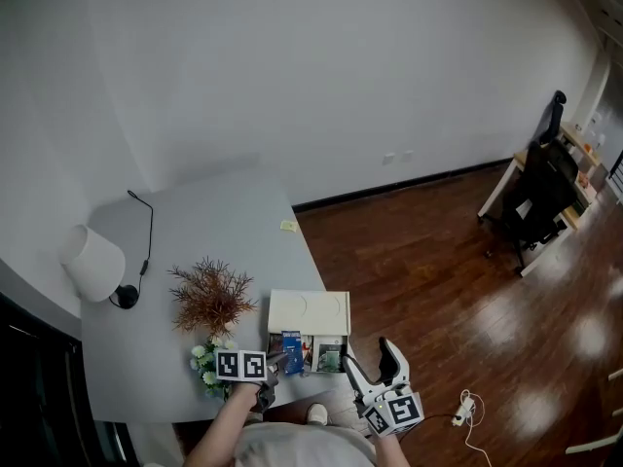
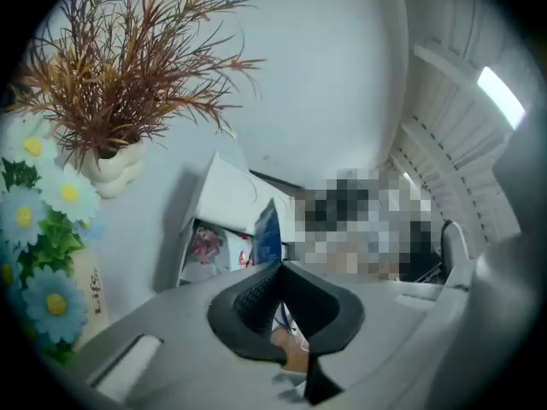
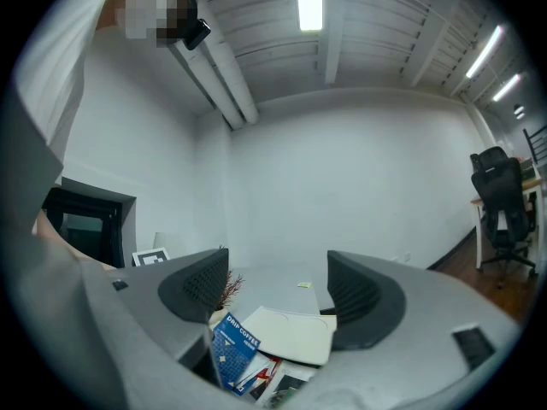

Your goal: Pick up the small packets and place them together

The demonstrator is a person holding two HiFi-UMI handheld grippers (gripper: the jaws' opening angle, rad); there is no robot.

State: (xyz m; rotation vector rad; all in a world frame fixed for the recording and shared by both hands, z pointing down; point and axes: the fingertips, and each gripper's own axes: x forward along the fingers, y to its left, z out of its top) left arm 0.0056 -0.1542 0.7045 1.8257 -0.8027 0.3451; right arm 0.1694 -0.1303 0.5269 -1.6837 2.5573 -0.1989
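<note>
Left gripper (image 1: pixel 275 362) (image 2: pixel 279 272) has its jaws pinched together on the lower edge of a blue drip-coffee packet (image 1: pixel 291 346) (image 2: pixel 267 233) (image 3: pixel 231 348), held upright over an open white cardboard box (image 1: pixel 308 311) (image 3: pixel 291 331) at the near edge of the grey tabletop (image 1: pixel 214 232). More printed packets (image 1: pixel 329 355) (image 2: pixel 205 246) lie in the box. Right gripper (image 1: pixel 370 354) (image 3: pixel 278 284) is off the near-right corner, jaws apart, nothing between them.

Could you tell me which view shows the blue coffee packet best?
The right gripper view: the blue packet faces the camera, its label readable. The head view shows it tiny; the left gripper view shows it nearly edge-on.
</note>
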